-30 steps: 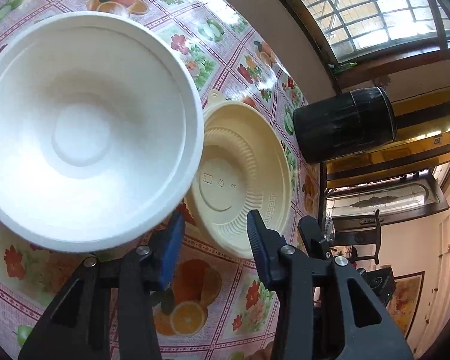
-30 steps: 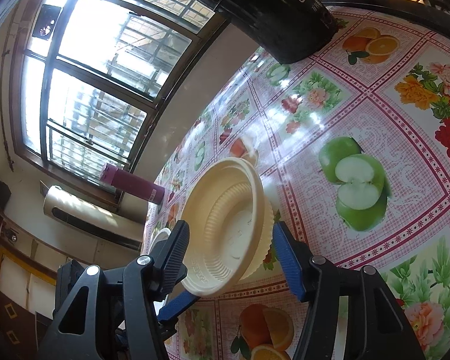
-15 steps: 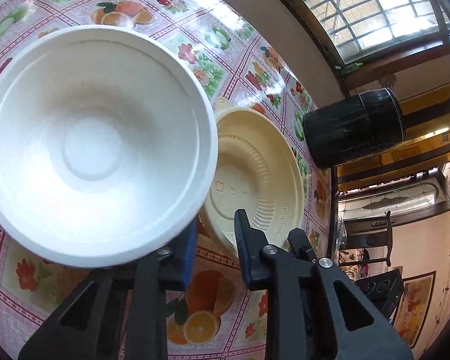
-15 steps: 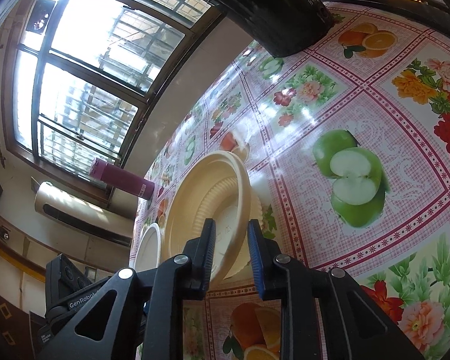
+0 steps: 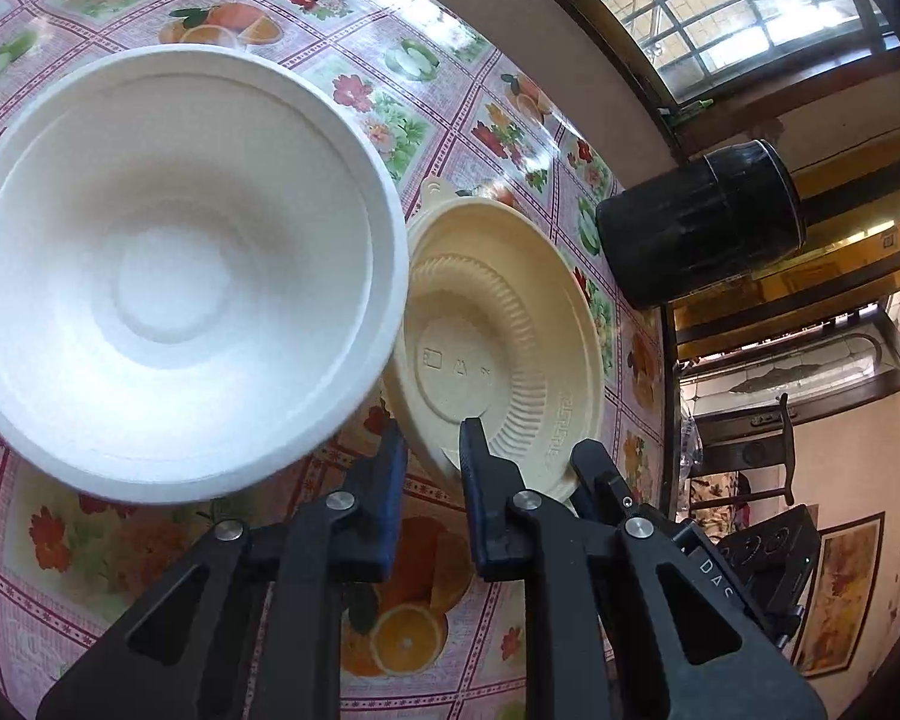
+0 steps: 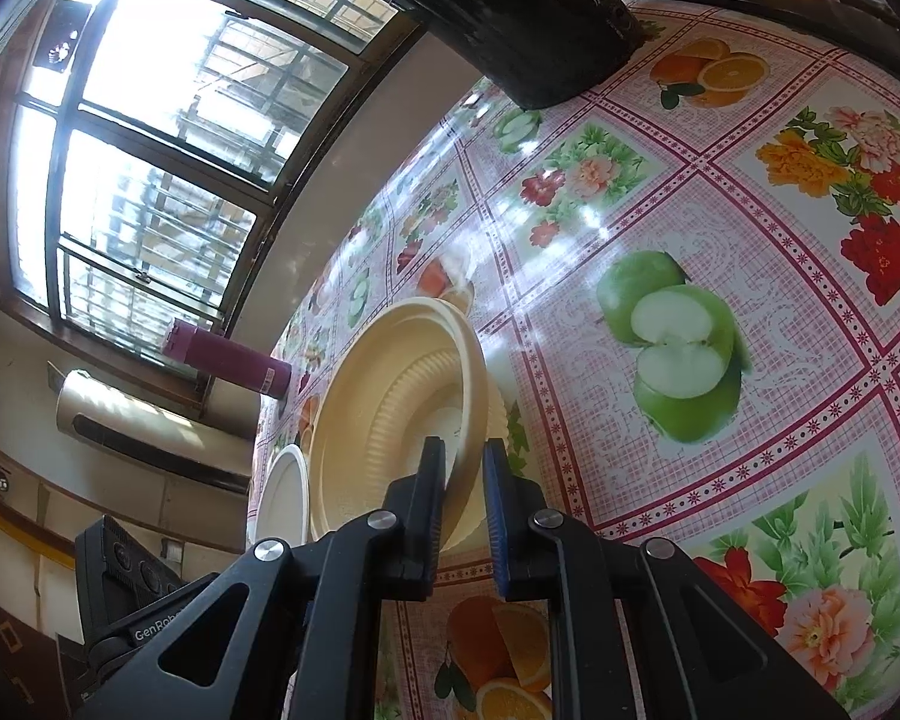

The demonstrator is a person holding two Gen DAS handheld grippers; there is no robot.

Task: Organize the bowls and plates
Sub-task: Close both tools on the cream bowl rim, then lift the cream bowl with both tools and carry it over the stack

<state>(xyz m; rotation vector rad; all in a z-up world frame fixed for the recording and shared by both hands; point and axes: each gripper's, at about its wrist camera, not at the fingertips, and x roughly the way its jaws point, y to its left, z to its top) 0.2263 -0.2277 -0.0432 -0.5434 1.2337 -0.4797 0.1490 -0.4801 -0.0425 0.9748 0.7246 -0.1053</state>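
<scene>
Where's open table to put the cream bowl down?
Free: the stretch around the green apple print, right of the cream bowl, short of the black container. Crowded: left, where the white bowl overlaps the cream one.

The white bowl (image 5: 174,264) looks like matt, slightly grainy pressed pulp or foam, while the cream bowl (image 5: 498,348) is smooth plastic with fine moulded ribs and a faint sheen. The desk (image 6: 750,252) wears a glossy printed oilcloth that throws back the window light. Each tool, left (image 5: 429,450) and right (image 6: 465,468), is matt black plastic with bright metal pins and blue pads.
</scene>
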